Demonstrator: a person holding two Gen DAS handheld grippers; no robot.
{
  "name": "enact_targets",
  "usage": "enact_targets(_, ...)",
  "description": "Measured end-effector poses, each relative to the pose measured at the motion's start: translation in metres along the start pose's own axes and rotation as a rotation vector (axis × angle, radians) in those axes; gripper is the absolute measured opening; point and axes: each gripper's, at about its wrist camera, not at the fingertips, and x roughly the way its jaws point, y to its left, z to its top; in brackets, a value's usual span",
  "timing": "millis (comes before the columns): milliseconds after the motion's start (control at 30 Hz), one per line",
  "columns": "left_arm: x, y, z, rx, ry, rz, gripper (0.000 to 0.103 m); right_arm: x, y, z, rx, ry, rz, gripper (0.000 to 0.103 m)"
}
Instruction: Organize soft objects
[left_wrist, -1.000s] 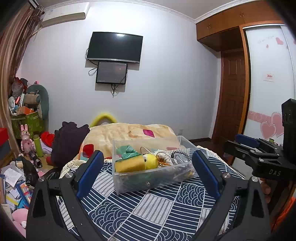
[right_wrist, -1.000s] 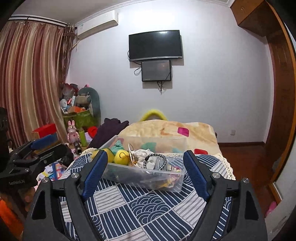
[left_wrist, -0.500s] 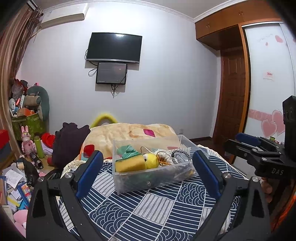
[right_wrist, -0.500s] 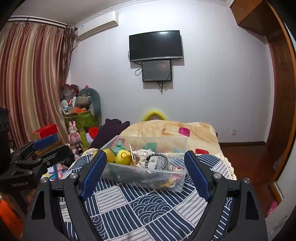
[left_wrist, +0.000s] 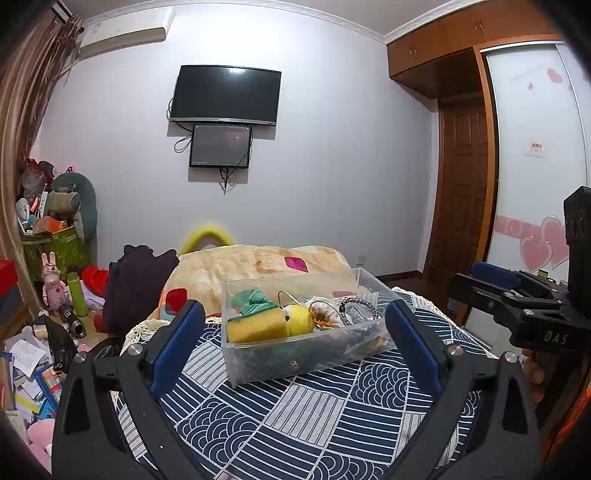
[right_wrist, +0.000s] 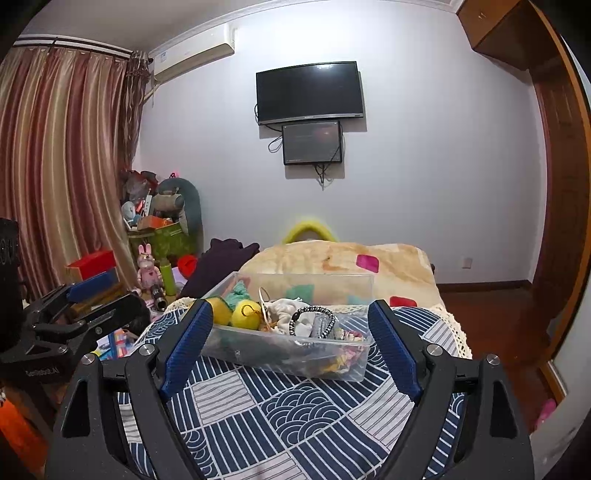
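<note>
A clear plastic bin (left_wrist: 258, 363) stands on a blue and white patterned cloth (left_wrist: 295, 417). It holds a yellow sponge (left_wrist: 256, 326), a yellow plush (left_wrist: 301, 319), a teal cloth (left_wrist: 253, 300), a white fabric piece (right_wrist: 282, 314), a beaded bracelet (right_wrist: 314, 314) and other small items. The bin also shows in the right wrist view (right_wrist: 332, 365). My left gripper (left_wrist: 293, 314) is open and empty, a little short of the bin. My right gripper (right_wrist: 290, 314) is open and empty, also short of the bin. Each gripper shows at the edge of the other's view.
A beige blanket (left_wrist: 255, 264) and a dark garment (left_wrist: 136, 280) lie behind the bin. Toys, boxes and papers (left_wrist: 37, 332) clutter the floor at the left. A wooden door (left_wrist: 461, 184) and wardrobe stand at the right.
Both views have shifted very slightly; the bin sits marginally lower and closer in the frames. Both grippers stay open and empty.
</note>
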Motion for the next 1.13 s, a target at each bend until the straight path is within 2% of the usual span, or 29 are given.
enact_targets(600,0.0024,0.0021,0.0008,-0.004,0.013,-0.006,0.103,-0.0018,0.0032,-0.0007,0.014,0.001,-0.002,0.085)
enact_targets(1133,0.004,0.0075,0.0004,-0.038,0.027,-0.016,0.103,0.0013,0.0035,-0.0038,0.015,0.009,0.0,0.089)
